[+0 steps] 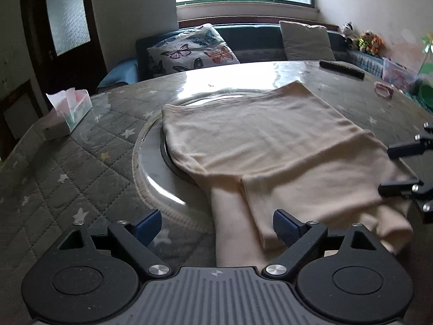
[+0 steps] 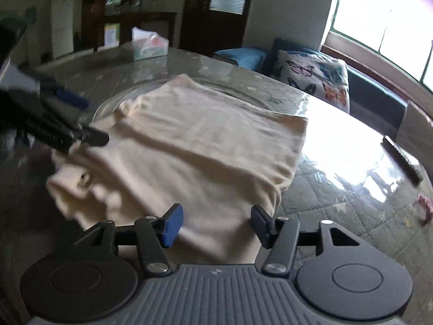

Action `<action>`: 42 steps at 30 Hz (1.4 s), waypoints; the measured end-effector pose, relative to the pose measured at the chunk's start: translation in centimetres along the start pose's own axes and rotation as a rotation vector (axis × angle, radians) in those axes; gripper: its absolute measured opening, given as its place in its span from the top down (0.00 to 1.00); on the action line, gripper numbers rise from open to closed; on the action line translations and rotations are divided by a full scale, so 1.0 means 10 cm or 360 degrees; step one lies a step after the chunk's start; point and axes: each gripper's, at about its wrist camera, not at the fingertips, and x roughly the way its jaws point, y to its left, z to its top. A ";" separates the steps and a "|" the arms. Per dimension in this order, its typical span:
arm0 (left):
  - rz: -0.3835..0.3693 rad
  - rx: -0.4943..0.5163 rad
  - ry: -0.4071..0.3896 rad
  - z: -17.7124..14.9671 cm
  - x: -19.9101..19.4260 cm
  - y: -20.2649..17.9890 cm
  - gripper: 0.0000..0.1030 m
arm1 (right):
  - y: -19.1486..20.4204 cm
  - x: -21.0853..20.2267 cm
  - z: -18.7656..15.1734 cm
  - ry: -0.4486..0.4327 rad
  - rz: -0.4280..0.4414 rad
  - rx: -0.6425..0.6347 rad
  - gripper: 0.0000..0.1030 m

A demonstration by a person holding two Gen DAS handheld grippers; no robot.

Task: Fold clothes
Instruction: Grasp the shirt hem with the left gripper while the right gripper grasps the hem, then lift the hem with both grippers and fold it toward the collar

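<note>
Left gripper [image 1: 215, 228], black with blue pads: jaws wide apart, nothing clamped. The cream knit garment, partly folded [image 1: 259, 140], lies just ahead. One narrow cream flap runs down between the pads without touching the left pad; the right pad sits at the folded edge, and whether they touch is unclear.

Right gripper [image 2: 215, 224]: jaws moderately apart, no pinch visible. The garment's near edge [image 2: 205, 146] lies between and under the pads. In the left wrist view its black fingers [image 1: 403, 150] sit at the garment's right edge.

The garment rests on a round glass turntable [image 1: 151, 168] on the grey quilted star-print table cover under clear film [image 1: 67, 168]. Its far hem is flat and straight; the near side is bunched in layers.

Open table on all sides. A tissue box [image 1: 69, 109] stands well apart at far left, a black remote [image 1: 342, 69] far back, a pink hair tie [image 1: 383, 89] near the right rim. A butterfly-print cushion [image 1: 193, 47] sits beyond the table on a sofa.
</note>
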 end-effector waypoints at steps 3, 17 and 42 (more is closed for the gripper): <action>0.0007 0.0073 -0.0026 -0.09 -0.14 -0.03 0.11 | 0.02 -0.08 -0.04 -0.0001 -0.0003 -0.0015 0.41; -0.0034 0.0689 -0.0170 -0.59 -0.53 -0.43 0.21 | 0.07 -0.44 -0.25 -0.0001 0.0008 -0.0094 0.34; -0.0323 0.0346 -0.0226 0.02 -0.24 -0.26 0.89 | 0.29 -0.11 -0.12 -0.0091 0.0123 -0.0280 0.56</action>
